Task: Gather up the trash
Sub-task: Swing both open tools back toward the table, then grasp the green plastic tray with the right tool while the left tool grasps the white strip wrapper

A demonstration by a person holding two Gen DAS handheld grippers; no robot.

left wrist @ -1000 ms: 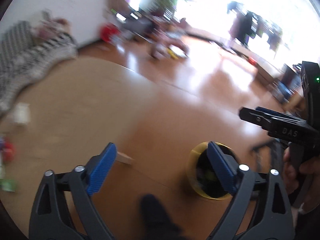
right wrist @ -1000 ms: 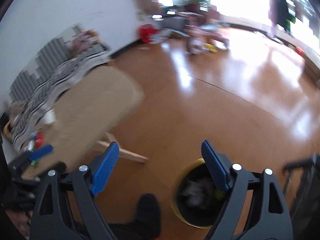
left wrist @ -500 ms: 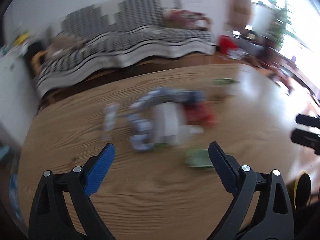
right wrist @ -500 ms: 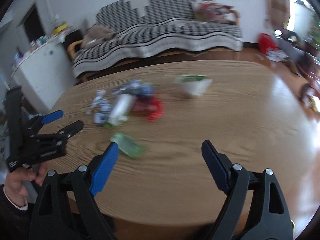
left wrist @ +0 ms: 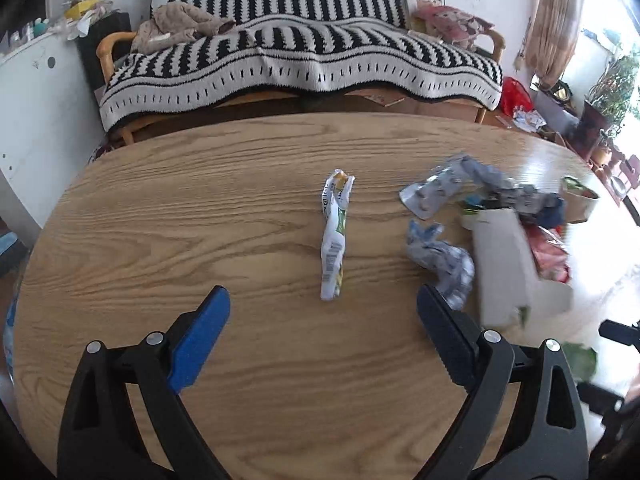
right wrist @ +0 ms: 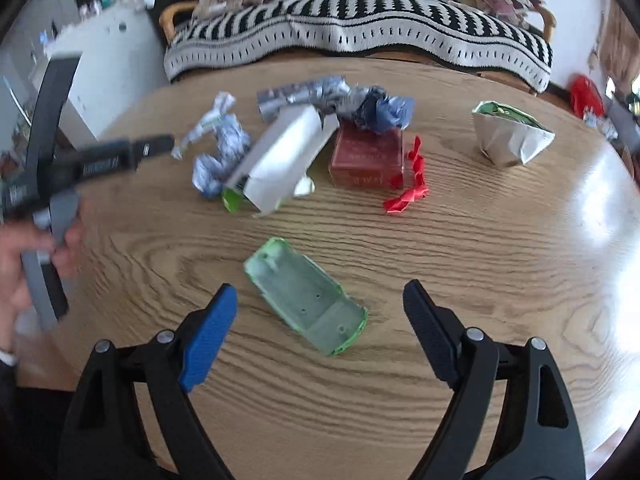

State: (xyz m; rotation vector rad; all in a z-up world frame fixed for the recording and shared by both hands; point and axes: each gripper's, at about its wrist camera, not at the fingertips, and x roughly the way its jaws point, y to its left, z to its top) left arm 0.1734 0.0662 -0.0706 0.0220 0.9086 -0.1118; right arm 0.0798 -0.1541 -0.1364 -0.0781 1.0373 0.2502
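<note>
Trash lies on a round wooden table [left wrist: 200, 208]. My left gripper [left wrist: 324, 316] is open and empty, its jaws just short of a twisted white wrapper [left wrist: 335, 236]. Crumpled blue-grey wrappers [left wrist: 440, 256] and a white carton [left wrist: 504, 264] lie to its right. My right gripper [right wrist: 320, 316] is open and empty, its jaws either side of a clear green plastic tray [right wrist: 308, 296]. Beyond it lie the white carton [right wrist: 280, 160], a red box [right wrist: 366, 156], a red wrapper [right wrist: 412, 180], crumpled blue wrappers [right wrist: 376, 108] and a foil bag [right wrist: 508, 136]. The left gripper [right wrist: 152, 148] shows at the left.
A sofa with a black-and-white striped blanket [left wrist: 300, 56] stands behind the table. A white cabinet [left wrist: 28, 112] is at the left. Red bags and plants [left wrist: 516, 96] are at the far right on the floor.
Both grippers have swung from the yellow-rimmed bin on the floor back over the table. They have come down closer to the trash. Both stay open.
</note>
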